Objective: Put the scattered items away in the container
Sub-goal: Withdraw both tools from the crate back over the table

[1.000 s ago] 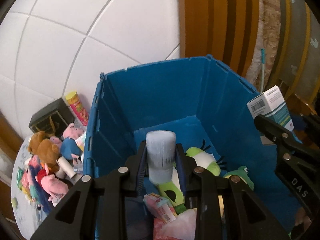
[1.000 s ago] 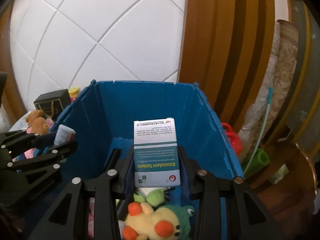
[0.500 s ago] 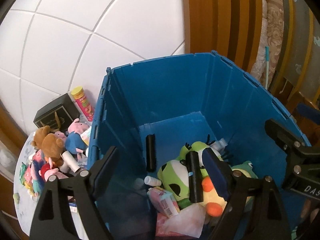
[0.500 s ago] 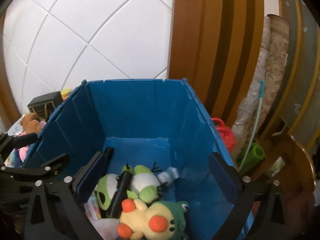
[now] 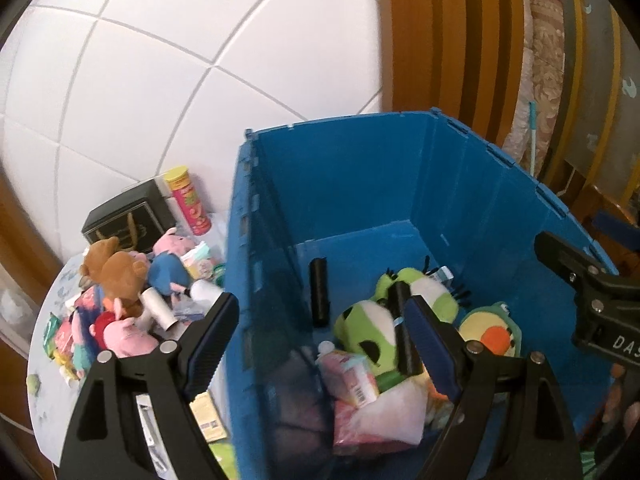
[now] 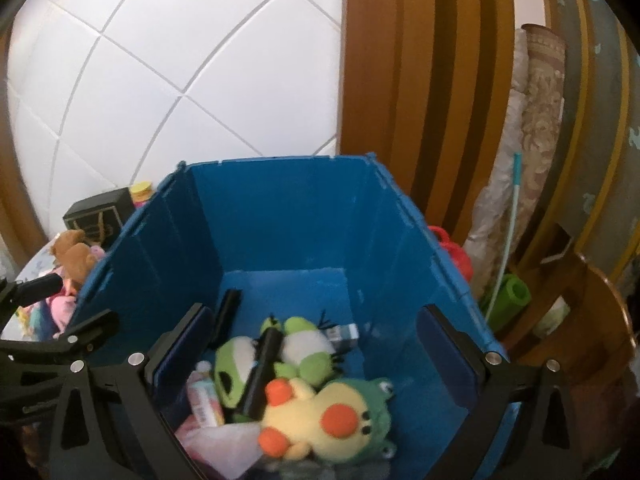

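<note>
A blue bin (image 5: 360, 184) (image 6: 280, 208) holds green and yellow plush toys (image 5: 376, 320) (image 6: 320, 412), black tubes (image 5: 319, 292) and pink packets (image 5: 352, 376). My left gripper (image 5: 320, 336) is open and empty, straddling the bin's left wall. My right gripper (image 6: 316, 344) is open and empty above the bin's inside; it also shows at the right of the left wrist view (image 5: 592, 296). Scattered plush toys (image 5: 120, 276), a white roll (image 5: 158, 306) and packets lie on the table left of the bin.
A black box (image 5: 124, 216) and a yellow-capped pink can (image 5: 188, 204) stand at the back of the table by the white tiled wall. Right of the bin are a wooden chair (image 6: 592, 320), a red jug (image 6: 452, 248) and a green roll (image 6: 508, 296).
Both grippers opened and let go: the white-grey roll from the left and the tablet box from the right have gone from the jaws. The left gripper has shifted left over the bin's wall.
</note>
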Demonstrator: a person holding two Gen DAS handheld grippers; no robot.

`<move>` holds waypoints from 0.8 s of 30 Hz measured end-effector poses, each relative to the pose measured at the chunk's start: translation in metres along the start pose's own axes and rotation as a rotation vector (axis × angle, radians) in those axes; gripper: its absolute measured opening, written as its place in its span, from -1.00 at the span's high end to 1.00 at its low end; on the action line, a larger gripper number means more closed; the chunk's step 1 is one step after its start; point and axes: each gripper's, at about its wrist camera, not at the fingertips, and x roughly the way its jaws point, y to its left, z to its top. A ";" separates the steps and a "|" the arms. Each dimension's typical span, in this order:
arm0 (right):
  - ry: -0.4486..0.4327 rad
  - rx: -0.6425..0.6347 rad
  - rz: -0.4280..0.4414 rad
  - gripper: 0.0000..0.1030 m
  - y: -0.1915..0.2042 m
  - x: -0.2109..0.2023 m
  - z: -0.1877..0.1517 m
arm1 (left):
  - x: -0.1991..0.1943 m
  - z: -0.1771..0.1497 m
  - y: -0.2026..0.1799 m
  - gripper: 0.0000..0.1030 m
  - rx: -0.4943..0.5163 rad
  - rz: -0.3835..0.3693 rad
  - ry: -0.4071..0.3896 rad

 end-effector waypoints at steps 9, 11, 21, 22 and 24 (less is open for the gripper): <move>-0.017 -0.028 0.069 -0.99 0.069 -0.026 -0.025 | -0.031 -0.042 0.069 -0.65 -0.054 0.026 -0.027; -0.022 -0.035 0.083 -0.99 0.090 -0.031 -0.031 | -0.036 -0.054 0.086 -0.65 -0.057 0.038 -0.026; -0.051 -0.049 0.132 -0.99 0.201 -0.063 -0.077 | -0.060 -0.141 0.197 -0.65 -0.107 0.076 0.000; -0.054 -0.052 0.140 -0.99 0.211 -0.067 -0.081 | -0.062 -0.149 0.206 -0.65 -0.111 0.081 0.003; -0.055 -0.063 0.153 -0.99 0.235 -0.075 -0.092 | -0.067 -0.162 0.221 -0.65 -0.114 0.090 0.006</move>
